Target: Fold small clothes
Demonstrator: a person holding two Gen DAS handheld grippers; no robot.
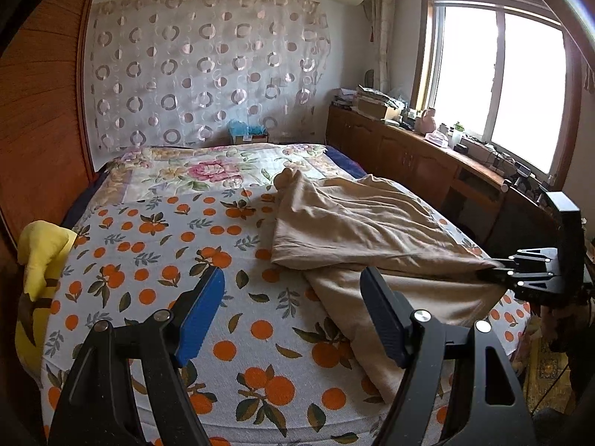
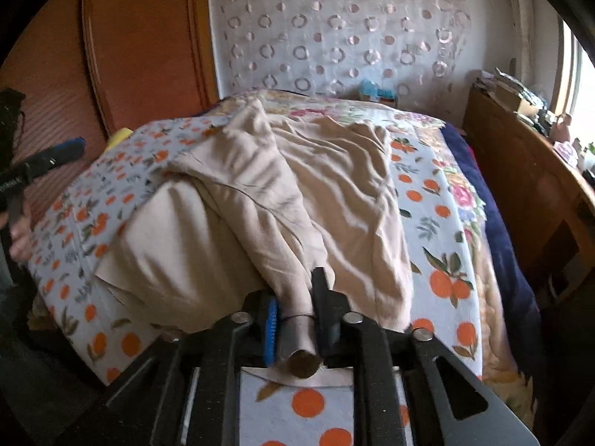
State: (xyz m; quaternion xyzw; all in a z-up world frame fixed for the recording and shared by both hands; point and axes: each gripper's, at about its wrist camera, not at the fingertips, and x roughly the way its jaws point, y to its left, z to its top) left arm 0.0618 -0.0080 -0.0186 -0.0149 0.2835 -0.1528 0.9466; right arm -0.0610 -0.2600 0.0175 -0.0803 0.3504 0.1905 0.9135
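Beige garment (image 1: 357,230) is lying crumpled on the right half of the bed (image 1: 156,260), spreading from the far middle down toward the near right edge, partly doubled over itself. Bed cover, printed with oranges near and flowers far, is showing bare to the garment's left. Wooden counter (image 1: 416,148) is running along the right wall under the window (image 1: 498,85), carrying assorted clutter too small to identify. Circle-patterned curtain (image 1: 208,70) is hanging on the far wall. Yellow cloth (image 1: 41,260) is draping over the bed's near left corner.

Right gripper (image 2: 297,316) is sitting at the near right edge of the bed, jaws narrow and pinching a bunched fold of the garment between the blue pad and the black finger. Left gripper (image 1: 293,304) is hovering above the bare cover just left of the garment, jaws wide apart and gripping nothing.
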